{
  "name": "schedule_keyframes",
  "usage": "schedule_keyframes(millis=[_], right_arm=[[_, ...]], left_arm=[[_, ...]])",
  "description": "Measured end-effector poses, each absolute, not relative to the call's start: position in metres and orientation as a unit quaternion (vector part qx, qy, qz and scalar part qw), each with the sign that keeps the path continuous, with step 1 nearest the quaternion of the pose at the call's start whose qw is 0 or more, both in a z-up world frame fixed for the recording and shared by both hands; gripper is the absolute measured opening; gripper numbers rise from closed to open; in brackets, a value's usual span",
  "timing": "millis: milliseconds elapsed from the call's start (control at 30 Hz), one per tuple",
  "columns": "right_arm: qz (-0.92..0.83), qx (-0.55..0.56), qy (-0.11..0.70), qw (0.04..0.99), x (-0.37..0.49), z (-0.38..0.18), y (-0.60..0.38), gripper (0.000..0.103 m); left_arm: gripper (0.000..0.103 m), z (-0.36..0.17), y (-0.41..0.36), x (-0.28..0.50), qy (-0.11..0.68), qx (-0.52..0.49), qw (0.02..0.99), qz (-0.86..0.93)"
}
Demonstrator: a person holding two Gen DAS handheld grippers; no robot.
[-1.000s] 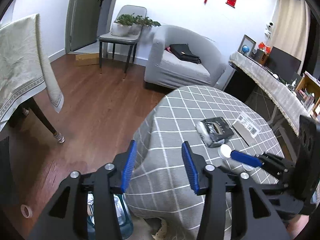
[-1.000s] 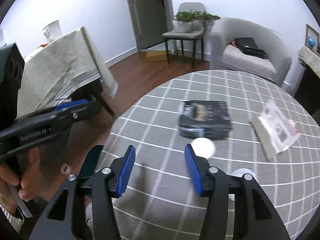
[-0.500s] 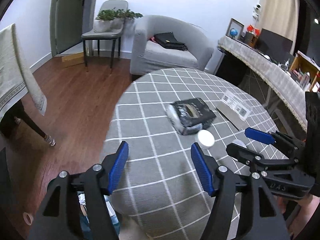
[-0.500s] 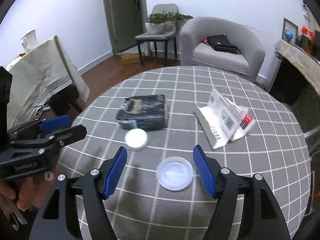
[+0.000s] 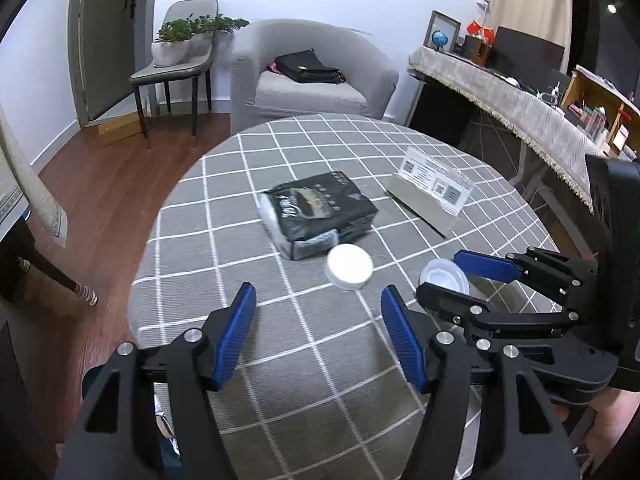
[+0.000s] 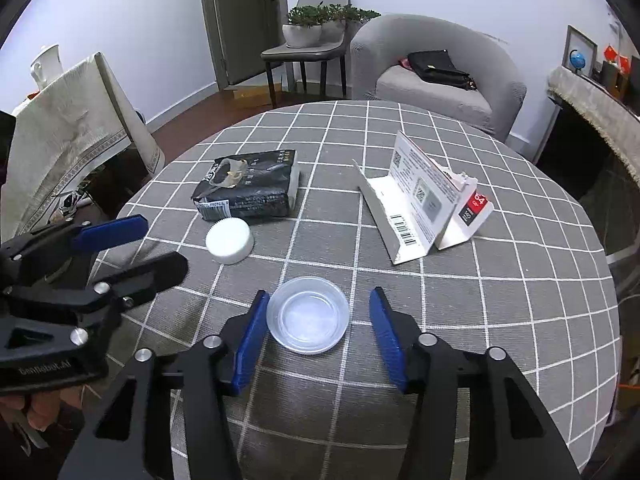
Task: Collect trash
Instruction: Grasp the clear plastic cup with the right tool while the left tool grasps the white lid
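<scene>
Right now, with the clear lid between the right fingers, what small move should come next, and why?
Probably close the right gripper a little more on the clear plastic lid. Its fingers have just been closing; the left one looks near the rim, while a gap remains on the right, so nothing is gripped yet.

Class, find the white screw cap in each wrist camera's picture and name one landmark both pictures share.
Left wrist view: the white screw cap sits just right of centre, on the checked cloth in front of the black packet.
Right wrist view: the cap sits left of centre, just below the same packet's near edge.
Shared landmark: the black packet, right behind the cap in both.
</scene>
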State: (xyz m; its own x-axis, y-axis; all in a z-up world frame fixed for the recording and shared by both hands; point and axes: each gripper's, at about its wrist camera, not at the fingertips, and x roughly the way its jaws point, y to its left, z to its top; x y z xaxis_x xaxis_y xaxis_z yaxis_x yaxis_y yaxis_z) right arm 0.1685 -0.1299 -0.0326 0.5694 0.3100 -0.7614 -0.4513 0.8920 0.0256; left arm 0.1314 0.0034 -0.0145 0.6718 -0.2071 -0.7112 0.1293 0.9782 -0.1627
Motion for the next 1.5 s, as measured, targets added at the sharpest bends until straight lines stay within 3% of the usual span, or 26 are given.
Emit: schedule_keyframes(millis=[367, 1033, 1300, 1500], right_arm=[[0.202, -0.069, 0.407, 0.888, 0.167, -0.026, -0.164, 0.040], [0.205, -0.044, 0.401, 0.892, 0.159, -0.019, -0.196, 0.040], [0.206, -0.044, 0.404, 0.890, 0.158, -0.021, -0.193, 0.040], [0.206, -0.048, 0.404, 0.890, 0.160, -0.022, -0.186, 0.040]], left_arm=[[0.052, -0.025, -0.021, 0.145, 0.423, -0.023, 0.902, -0.078], [0.049, -0.027, -0.038, 0.165, 0.414, 0.007, 0.910, -0.038], [0.033, -0.025, -0.034, 0.170, 0.417, -0.002, 0.908, -0.033], [0.032, -0.025, -0.030, 0.163, 0.411, 0.000, 0.911, -0.045]])
